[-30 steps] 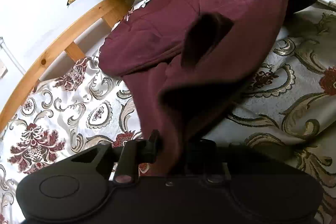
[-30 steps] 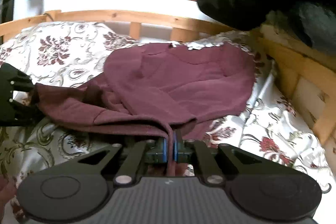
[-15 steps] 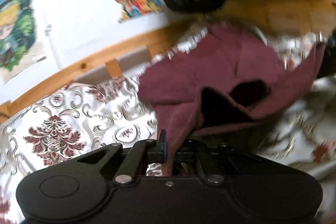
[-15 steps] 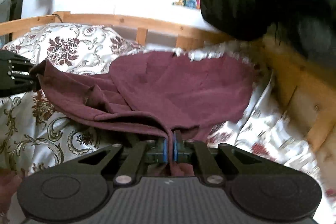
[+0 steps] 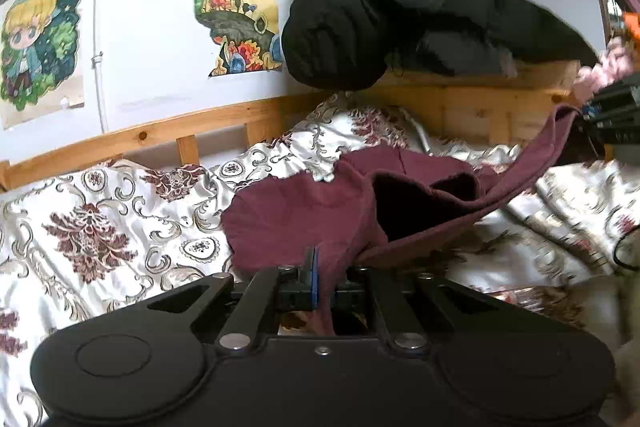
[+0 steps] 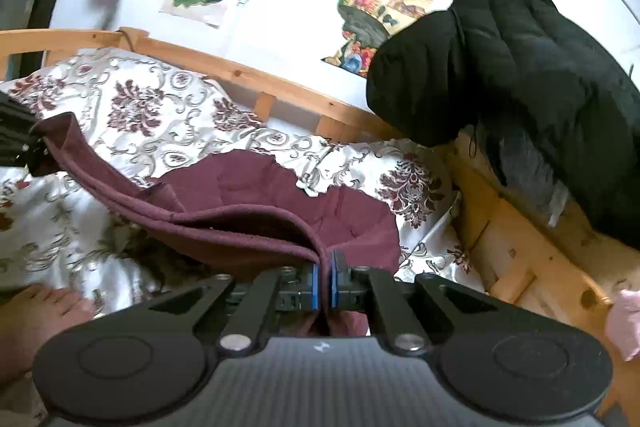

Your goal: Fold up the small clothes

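Observation:
A maroon garment (image 5: 304,219) lies on the floral bedspread, its near hem lifted and stretched between both grippers. My left gripper (image 5: 324,291) is shut on one end of the hem. My right gripper (image 6: 324,283) is shut on the other end of the maroon garment (image 6: 256,203). The hem runs taut from each gripper to the other gripper, which shows at the far right of the left wrist view (image 5: 612,119) and at the far left of the right wrist view (image 6: 20,139). The far part of the garment rests on the bed.
A wooden bed rail (image 5: 160,139) runs along the back by a wall with drawings. A black padded coat (image 5: 392,11) hangs over the wooden end frame (image 6: 520,259). A bare foot (image 6: 36,319) stands at lower left. The floral bedspread (image 5: 100,227) covers the bed.
Both grippers have risen and tipped up, lifting the hem off the bed. The garment is pulled nearer and more stretched; the wall and coat now fill the upper views.

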The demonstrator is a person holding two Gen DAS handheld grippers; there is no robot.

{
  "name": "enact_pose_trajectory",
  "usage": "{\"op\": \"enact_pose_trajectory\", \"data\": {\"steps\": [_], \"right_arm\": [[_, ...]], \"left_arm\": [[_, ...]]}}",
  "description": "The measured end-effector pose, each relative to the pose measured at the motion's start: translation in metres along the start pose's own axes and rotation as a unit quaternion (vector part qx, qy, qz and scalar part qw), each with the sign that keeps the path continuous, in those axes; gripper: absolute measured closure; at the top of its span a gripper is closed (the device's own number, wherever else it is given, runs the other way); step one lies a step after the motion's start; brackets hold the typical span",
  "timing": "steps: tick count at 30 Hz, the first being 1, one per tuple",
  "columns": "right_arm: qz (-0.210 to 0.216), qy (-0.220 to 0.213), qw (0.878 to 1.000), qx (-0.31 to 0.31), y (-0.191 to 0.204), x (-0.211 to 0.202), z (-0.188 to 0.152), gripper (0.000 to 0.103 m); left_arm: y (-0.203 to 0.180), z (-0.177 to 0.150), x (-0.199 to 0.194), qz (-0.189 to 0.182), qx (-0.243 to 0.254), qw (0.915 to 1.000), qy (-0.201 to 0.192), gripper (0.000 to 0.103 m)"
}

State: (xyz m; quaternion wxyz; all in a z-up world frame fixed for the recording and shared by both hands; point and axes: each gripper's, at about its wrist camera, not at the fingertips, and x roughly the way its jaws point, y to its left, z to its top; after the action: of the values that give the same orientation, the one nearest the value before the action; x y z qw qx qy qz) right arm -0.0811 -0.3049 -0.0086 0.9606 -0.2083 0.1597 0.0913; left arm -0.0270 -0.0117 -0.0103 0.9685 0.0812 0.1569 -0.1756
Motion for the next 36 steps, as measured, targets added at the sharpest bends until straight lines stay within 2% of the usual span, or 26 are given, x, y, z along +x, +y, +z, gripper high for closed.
{"op": "enact_pose_trajectory", "data": {"steps": [3, 6, 10, 14, 20, 25, 30, 36], "right_arm": [[0.002, 0.002, 1.0, -0.009, 0.009, -0.02, 0.003, 0.096], [-0.002, 0.0, 1.0, -0.016, 0.013, -0.026, 0.006, 0.096], [-0.004, 0.001, 1.0, -0.01, 0.007, -0.008, 0.013, 0.096], [-0.016, 0.004, 1.0, -0.003, -0.006, 0.023, 0.023, 0.096], [-0.052, 0.009, 0.999, -0.005, -0.03, 0.09, 0.044, 0.096], [-0.078, 0.028, 0.996, -0.027, -0.05, 0.176, 0.063, 0.096], [-0.083, 0.042, 0.996, 0.001, -0.068, 0.233, 0.065, 0.096], [-0.068, 0.069, 0.994, 0.04, -0.083, 0.289, 0.046, 0.094]], "left_arm": [[0.005, 0.002, -0.017, -0.011, -0.022, 0.9997, 0.002, 0.098], [0.006, 0.006, -0.028, -0.021, -0.017, 0.9996, 0.003, 0.098], [0.011, 0.018, -0.02, -0.028, -0.022, 0.9993, 0.011, 0.098], [0.02, 0.042, 0.005, -0.036, -0.019, 0.9987, 0.032, 0.098], [0.037, 0.088, 0.063, -0.03, 0.007, 0.9976, 0.063, 0.098], [0.063, 0.113, 0.141, -0.016, -0.028, 0.9939, 0.105, 0.098], [0.089, 0.104, 0.23, -0.001, -0.087, 0.9848, 0.15, 0.098], [0.106, 0.079, 0.293, 0.003, -0.103, 0.9754, 0.195, 0.098]]}}
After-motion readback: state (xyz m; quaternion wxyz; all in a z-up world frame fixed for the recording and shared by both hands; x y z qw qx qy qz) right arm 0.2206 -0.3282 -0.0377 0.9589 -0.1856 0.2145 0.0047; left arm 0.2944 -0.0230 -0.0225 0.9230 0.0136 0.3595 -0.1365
